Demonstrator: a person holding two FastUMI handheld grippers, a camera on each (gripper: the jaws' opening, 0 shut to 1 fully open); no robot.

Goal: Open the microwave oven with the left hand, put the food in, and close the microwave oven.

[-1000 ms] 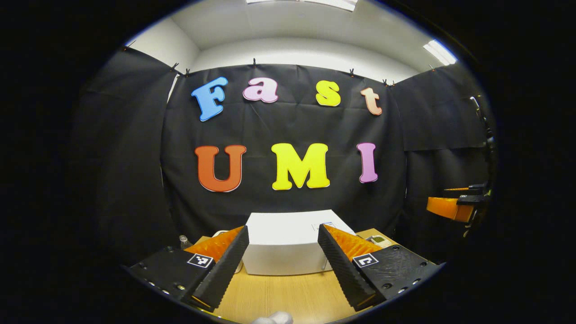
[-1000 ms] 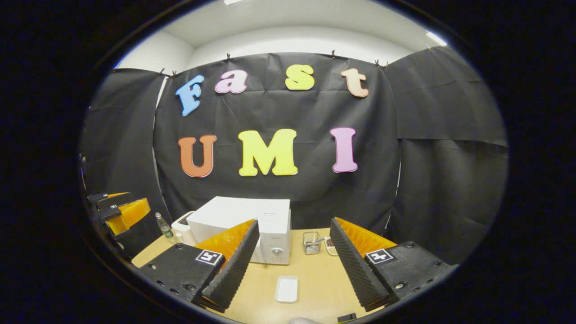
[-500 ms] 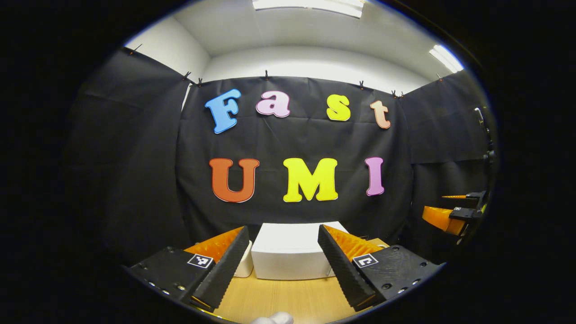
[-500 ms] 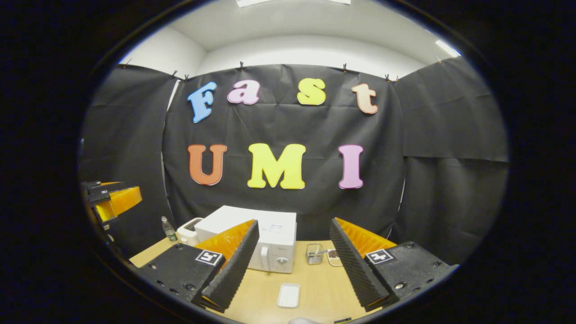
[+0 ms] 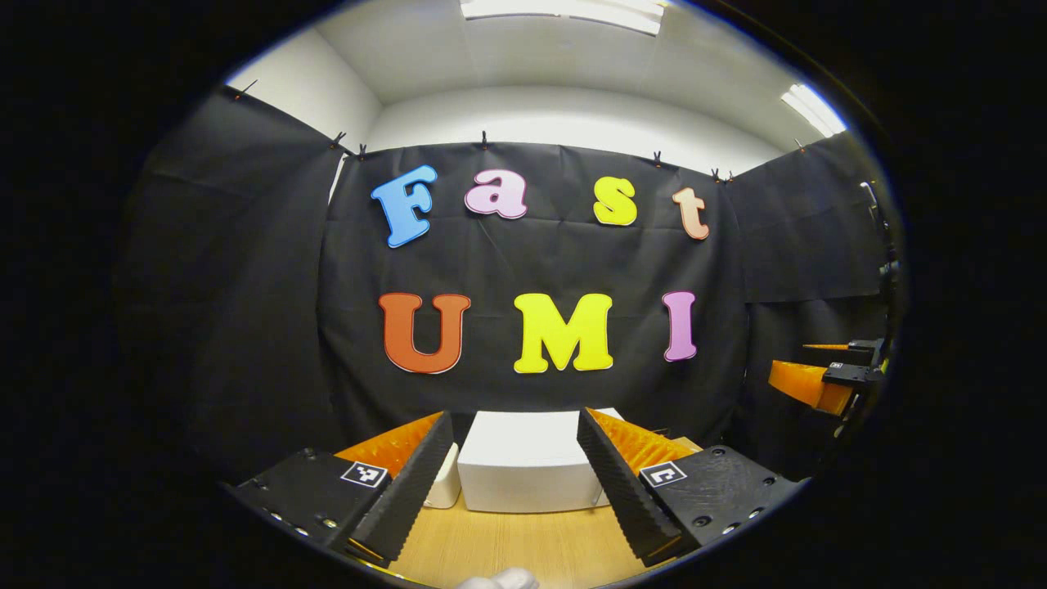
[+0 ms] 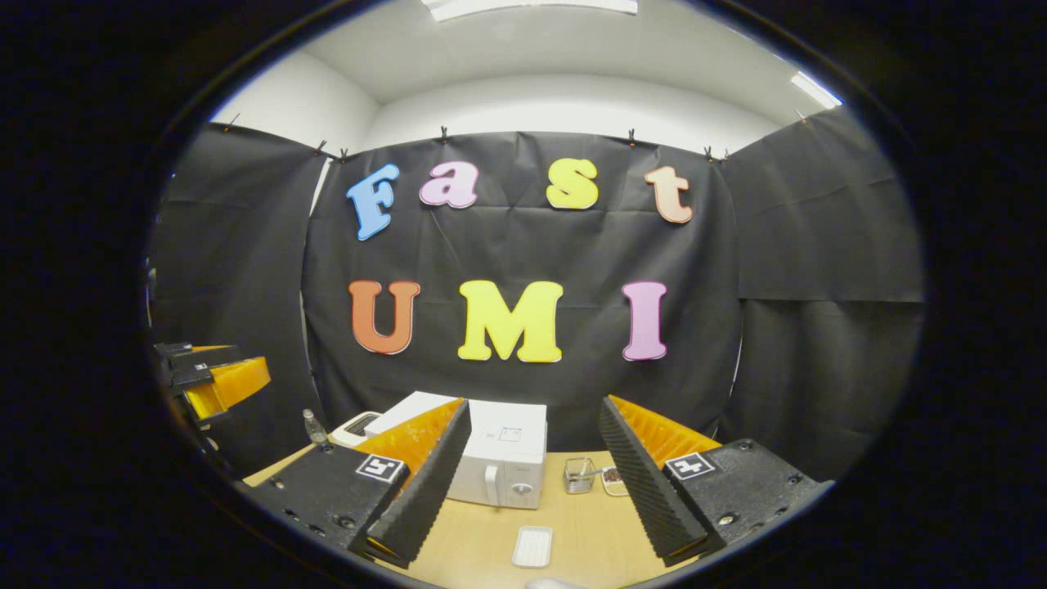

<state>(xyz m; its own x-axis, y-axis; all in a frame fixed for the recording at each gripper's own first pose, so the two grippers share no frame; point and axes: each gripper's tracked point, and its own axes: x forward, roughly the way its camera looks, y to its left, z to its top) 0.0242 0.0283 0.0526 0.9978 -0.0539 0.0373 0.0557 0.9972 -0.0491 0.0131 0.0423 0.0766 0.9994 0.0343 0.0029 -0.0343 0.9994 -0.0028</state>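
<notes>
Up close: left tool spread wide with nothing between the fingers, held well above the bench. Same deal for the right tool: wide open, empty, up in the air. Also spotted farther off: the right tool at the right edge of the left gripper view, the left tool at the left edge of the right gripper view.

A bit farther out on the bench: small white tray lying flat in front of the right tool. Probably the food dish, but can't tell what's on it, if anything.

Farther back, against the cloth wall: microwave, white, door shut, handle and knob on the front right. Also framed between the left tool's fingers in the left gripper view. Small clear cup and a little dish just beside its right side, white appliance and a bottle off to its left.

Risks from here: long reach to the handle from this height, so easy to clip the top edge or miss the handle. Light-looking oven, might slide on a hard yank. Cup and dish close enough to get knocked by the right tool.

Versus a second ago: both views tilted up a touch, microwave sitting lower in each, its front face now showing more in the right gripper view. Nothing on the bench moved.
</notes>
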